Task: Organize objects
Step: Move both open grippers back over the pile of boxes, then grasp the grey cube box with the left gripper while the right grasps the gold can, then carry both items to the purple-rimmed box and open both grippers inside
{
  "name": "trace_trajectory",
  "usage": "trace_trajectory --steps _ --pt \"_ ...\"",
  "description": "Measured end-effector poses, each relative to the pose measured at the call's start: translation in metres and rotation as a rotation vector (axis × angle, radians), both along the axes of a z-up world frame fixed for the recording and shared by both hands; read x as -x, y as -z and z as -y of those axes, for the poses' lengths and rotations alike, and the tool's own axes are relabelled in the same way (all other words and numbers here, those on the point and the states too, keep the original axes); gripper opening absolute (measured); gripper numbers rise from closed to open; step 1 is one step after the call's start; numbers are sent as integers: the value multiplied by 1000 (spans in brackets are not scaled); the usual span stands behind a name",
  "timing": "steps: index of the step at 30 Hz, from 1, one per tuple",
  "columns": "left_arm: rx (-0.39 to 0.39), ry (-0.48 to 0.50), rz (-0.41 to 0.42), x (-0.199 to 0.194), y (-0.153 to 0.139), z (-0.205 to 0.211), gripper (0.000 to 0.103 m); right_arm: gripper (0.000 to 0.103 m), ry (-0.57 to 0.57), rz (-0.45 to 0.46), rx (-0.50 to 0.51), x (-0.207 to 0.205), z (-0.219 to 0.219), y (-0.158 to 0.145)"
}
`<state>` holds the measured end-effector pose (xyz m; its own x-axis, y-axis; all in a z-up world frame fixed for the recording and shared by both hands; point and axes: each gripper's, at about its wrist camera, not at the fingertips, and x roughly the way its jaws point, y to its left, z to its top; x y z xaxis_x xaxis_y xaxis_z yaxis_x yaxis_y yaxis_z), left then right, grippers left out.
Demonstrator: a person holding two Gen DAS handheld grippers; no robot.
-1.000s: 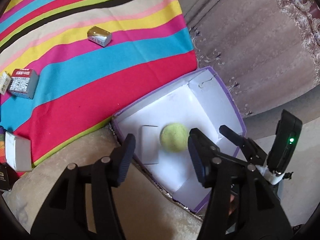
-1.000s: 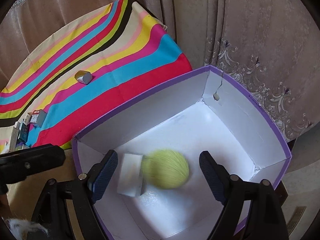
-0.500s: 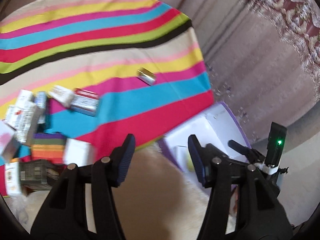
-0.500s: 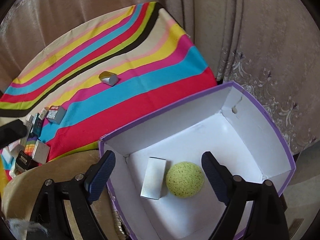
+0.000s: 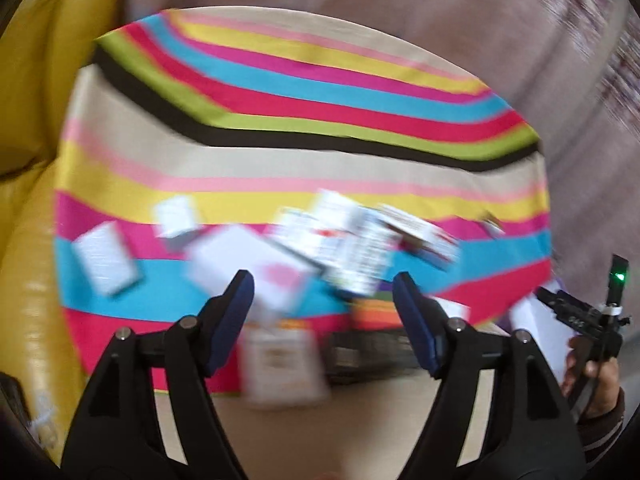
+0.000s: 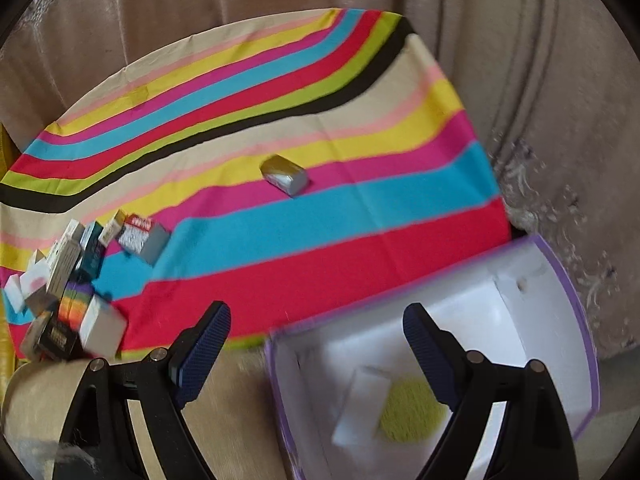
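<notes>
Having swung away from the purple box [image 6: 568, 292], left gripper [image 5: 322, 304] now over the blurred carton pile [image 5: 344, 248], fingers wide, empty. Right gripper [image 6: 316, 344] pulled back off the green ball [image 6: 412, 410], fingers spread, holding nothing.

- A heap of small cartons [image 6: 72, 284] lies jumbled at the left of my right view, on the striped cloth.
- A silver-gold packet [image 6: 285, 174] lies alone, mid-frame.
- Lower right, my white purple-edged box [image 6: 560, 276] holds a green ball [image 6: 410, 410] touching a white block [image 6: 362, 406].
</notes>
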<state>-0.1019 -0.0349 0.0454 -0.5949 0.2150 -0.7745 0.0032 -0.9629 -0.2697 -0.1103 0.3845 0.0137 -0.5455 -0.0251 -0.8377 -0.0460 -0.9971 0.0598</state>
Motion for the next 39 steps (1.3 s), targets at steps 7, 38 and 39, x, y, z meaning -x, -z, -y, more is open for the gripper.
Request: trace_trajectory --steps 7,38,39 --pt "82 -136 65 33 38 88 80 89 -105 34 -49 66 16 18" --pt "73 -208 116 84 35 48 44 29 -255 -13 -134 109 50 19" --pt "64 -192 102 82 29 40 44 29 -251 -25 -147 98 53 12"
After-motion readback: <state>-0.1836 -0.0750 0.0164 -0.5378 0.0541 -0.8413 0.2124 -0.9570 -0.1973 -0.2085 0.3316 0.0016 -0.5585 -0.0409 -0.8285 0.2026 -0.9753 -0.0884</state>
